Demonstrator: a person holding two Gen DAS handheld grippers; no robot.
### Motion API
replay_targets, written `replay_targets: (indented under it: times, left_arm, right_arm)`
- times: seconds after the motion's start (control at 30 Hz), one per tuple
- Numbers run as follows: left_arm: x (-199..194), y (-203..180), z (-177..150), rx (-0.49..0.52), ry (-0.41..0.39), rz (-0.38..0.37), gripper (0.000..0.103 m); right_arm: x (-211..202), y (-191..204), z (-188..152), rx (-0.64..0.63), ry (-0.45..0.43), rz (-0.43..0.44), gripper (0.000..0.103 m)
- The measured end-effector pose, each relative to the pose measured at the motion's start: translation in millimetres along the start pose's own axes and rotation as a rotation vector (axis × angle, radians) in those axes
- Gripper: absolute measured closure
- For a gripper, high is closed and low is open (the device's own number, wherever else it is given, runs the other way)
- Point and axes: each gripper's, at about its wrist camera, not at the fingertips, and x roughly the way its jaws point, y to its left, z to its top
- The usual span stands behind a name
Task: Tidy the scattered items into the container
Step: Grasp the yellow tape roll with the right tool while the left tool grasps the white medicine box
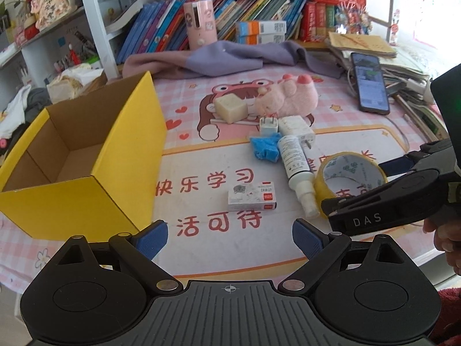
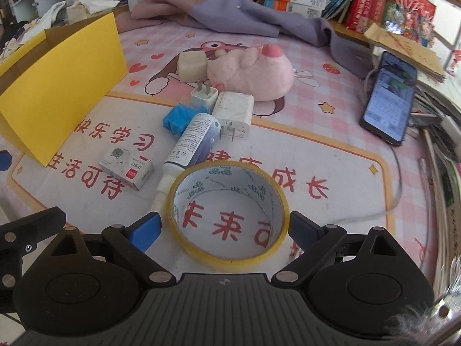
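The open yellow cardboard box [image 1: 86, 150] stands empty at the left of the mat. My left gripper [image 1: 229, 239] hovers open over the mat just short of a small white staple box [image 1: 252, 199], with nothing between its fingers. My right gripper [image 2: 224, 226] is open and straddles the yellow tape roll [image 2: 227, 256], which lies flat on the mat; a thin gap shows at the left pad. Beyond it lie a white spray bottle [image 2: 193, 144], a blue wad [image 2: 175, 119], two white chargers [image 2: 234, 112], a cream block [image 2: 191, 65] and a pink plush [image 2: 250, 72].
A phone [image 2: 389, 98] with a cable leans on stacked papers at the right. A purple cloth [image 1: 224, 57] lies along the back, before a shelf of books and a pink tube [image 1: 200, 23]. The table's edge runs close to both grippers.
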Motion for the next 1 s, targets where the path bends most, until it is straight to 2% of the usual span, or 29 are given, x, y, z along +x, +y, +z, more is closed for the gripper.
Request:
replay_targets:
  times: [0.07, 0.27, 0.53, 0.8, 1.0]
  left_arm:
    - [6, -4, 3, 0.002, 0.013, -0.001, 0.008]
    - [27, -13, 16, 0.014, 0.022, -0.012, 0.008]
    - [65, -21, 27, 0.039, 0.053, -0.005, 0.024]
    - [88, -13, 29, -0.043, 0.121, -0.022, 0.028]
    - [95, -9, 31, -0.07, 0.131, -0.026, 0.032]
  right_arm:
    - [4, -6, 3, 0.0, -0.006, -0.003, 0.014]
    - [7, -34, 8, 0.04, -0.005, -0.032, 0.015]
    - [10, -44, 12, 0.014, -0.007, -0.013, 0.014]
    - [15, -44, 15, -0.031, -0.006, -0.004, 0.014]
    - [19, -46, 20, -0.03, 0.004, 0.006, 0.013]
